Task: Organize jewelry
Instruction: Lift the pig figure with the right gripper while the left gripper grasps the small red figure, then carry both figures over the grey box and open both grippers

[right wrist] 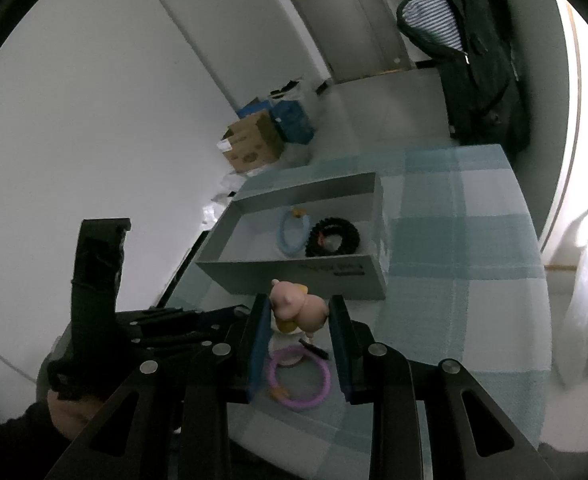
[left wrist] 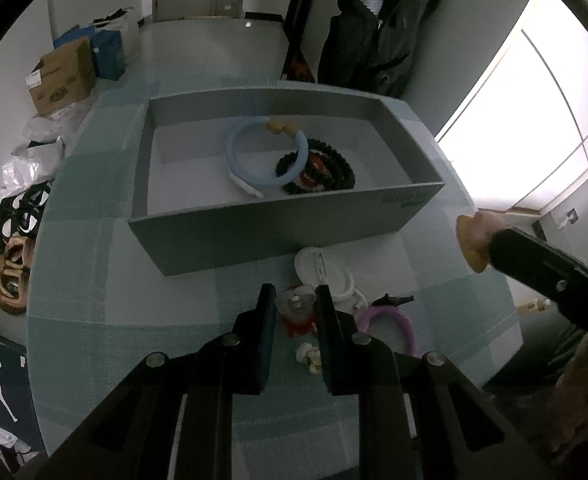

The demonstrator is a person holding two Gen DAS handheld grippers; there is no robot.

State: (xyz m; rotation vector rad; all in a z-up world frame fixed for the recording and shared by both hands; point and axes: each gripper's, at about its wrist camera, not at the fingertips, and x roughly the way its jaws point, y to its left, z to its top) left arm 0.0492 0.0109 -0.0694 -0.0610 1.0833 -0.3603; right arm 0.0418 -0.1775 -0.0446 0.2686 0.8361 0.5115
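A grey box [left wrist: 254, 232] on the checked tablecloth holds a blue ring [left wrist: 254, 176] and a black beaded bracelet [left wrist: 333, 168]; the box also shows in the right wrist view [right wrist: 294, 276]. My left gripper [left wrist: 295, 304] is low over the cloth with its fingers on either side of a small red and clear piece [left wrist: 297, 312]. My right gripper [right wrist: 299, 312] is shut on a pink pig figure [right wrist: 297, 306], lifted above the table; the pig also shows in the left wrist view [left wrist: 473, 236]. A purple ring [right wrist: 297, 380] lies below it.
White pieces [left wrist: 325, 276] lie in front of the box beside the purple ring [left wrist: 389, 320] and a dark clip [left wrist: 393, 300]. A small white flower piece [left wrist: 307, 354] lies nearer. Cardboard boxes [left wrist: 62, 76] and bags sit on the floor to the left. A dark coat [left wrist: 381, 24] hangs behind.
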